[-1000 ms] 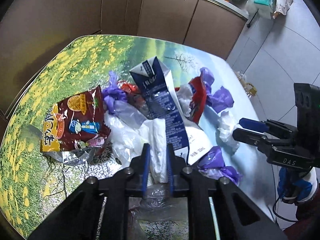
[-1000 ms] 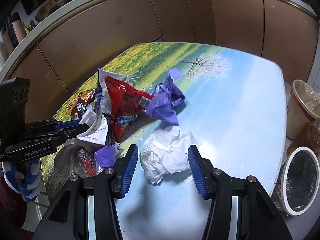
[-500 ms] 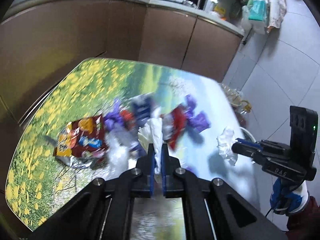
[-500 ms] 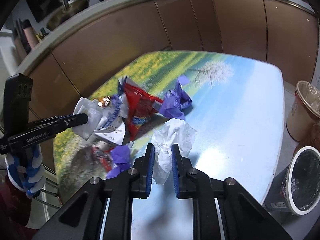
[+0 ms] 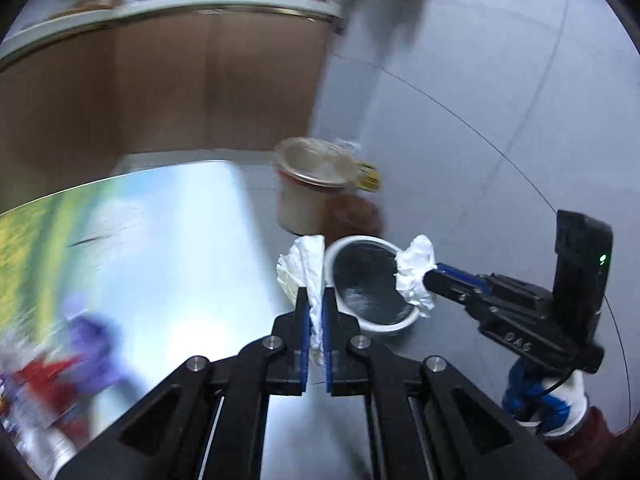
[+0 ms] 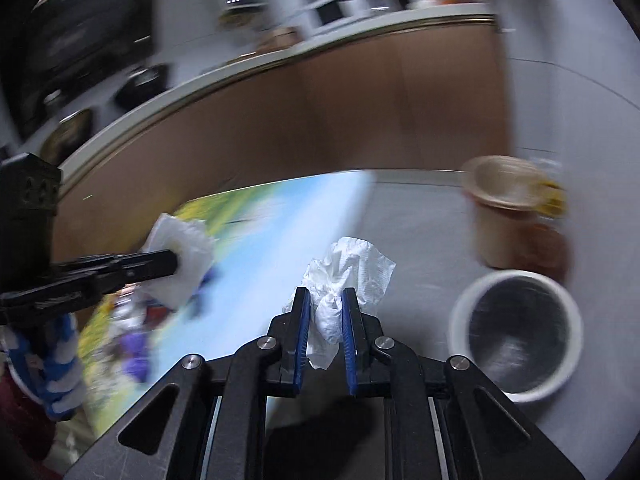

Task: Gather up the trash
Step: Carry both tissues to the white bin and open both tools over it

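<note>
1. Two grippers, each pinching a white tissue; left gripper has its jaws pressed nearly together on a flat folded tissue; right gripper has its jaws narrowly apart, clamped on a crumpled tissue wad.
2. Right gripper's jaws have just been closing, the wad between them.
3. Left view: folded tissue is just past the table edge, beside the white-rimmed bin on the floor; wad is over the bin's right rim.
4. Right view: wad is off the table's right edge; bin sits lower right on the floor.
5. Tan bucket stands on the floor just beyond the bin.
6. Purple and red wrappers lie blurred on the table's near left.
7. Gloved hand grips the right gripper's handle.
</note>
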The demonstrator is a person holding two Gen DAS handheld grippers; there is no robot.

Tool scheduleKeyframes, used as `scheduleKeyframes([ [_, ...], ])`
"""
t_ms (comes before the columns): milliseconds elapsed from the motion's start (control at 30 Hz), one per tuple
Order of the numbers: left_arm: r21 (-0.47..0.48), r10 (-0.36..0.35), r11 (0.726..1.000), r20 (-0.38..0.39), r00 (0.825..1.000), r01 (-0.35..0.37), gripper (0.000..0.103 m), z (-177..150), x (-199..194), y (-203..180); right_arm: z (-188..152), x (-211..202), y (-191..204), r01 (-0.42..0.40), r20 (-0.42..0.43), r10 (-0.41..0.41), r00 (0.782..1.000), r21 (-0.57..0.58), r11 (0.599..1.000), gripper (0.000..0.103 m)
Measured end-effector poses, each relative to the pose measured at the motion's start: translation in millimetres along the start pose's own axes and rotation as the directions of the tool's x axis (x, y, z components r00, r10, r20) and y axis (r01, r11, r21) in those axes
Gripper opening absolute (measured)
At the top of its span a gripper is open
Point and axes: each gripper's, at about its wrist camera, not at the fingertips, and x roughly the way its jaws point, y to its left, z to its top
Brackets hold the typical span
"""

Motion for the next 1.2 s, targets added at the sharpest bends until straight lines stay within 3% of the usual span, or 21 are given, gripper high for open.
scheduleKeyframes([
  [133,0.039,-0.05,0.998,-0.075,0.996,0.053,0.005,29.9,74.2,-46.8,-3.6,14.0,-63.1,0.131,-0.035,-0.129,0.991,0.069,0.989,0.016],
  [300,0.028,-0.084,0.996,-0.143,0.986,0.088,0.006,60.3,156.0,-71.1,-4.2,49.6,-111.2,0.205,-0.086,-0.197,0.977,0.103,0.973,0.018],
  [500,-0.002,-0.085,0.996,-0.205,0.975,0.086,0.008,74.1,221.1,-84.5,-1.9,81.1,-159.1,0.294,-0.13,-0.279,0.951,0.116,0.949,0.031],
  [600,-0.028,-0.106,0.994,-0.222,0.969,0.103,0.026,74.4,232.7,-81.4,-0.5,83.3,-171.5,0.323,-0.135,-0.307,0.942,0.114,0.94,0.037],
  [667,-0.051,-0.136,0.99,-0.215,0.967,0.128,0.042,74.6,231.1,-76.6,-1.1,78.4,-168.4,0.339,-0.134,-0.324,0.937,0.11,0.934,0.04],
  [767,-0.068,-0.152,0.988,-0.207,0.967,0.141,0.043,76.1,228.8,-72.5,-0.7,72.2,-166.9,0.35,-0.129,-0.336,0.933,0.112,0.93,0.041],
  [867,-0.069,-0.159,0.986,-0.162,0.974,0.15,0.043,74.9,201.0,-69.7,1.6,66.4,-162.7,0.348,-0.116,-0.335,0.935,0.112,0.931,0.041],
  [1000,-0.078,-0.11,0.991,-0.053,0.993,0.105,0.043,69.0,138.1,-54.9,6.1,43.4,-127.3,0.31,-0.076,-0.304,0.95,0.086,0.947,0.041],
  [1200,-0.104,-0.014,0.994,0.041,0.999,0.019,0.043,49.9,40.4,-9.5,17.9,11.8,-44.3,0.193,-0.005,-0.193,0.981,0.0,0.981,0.041],
])
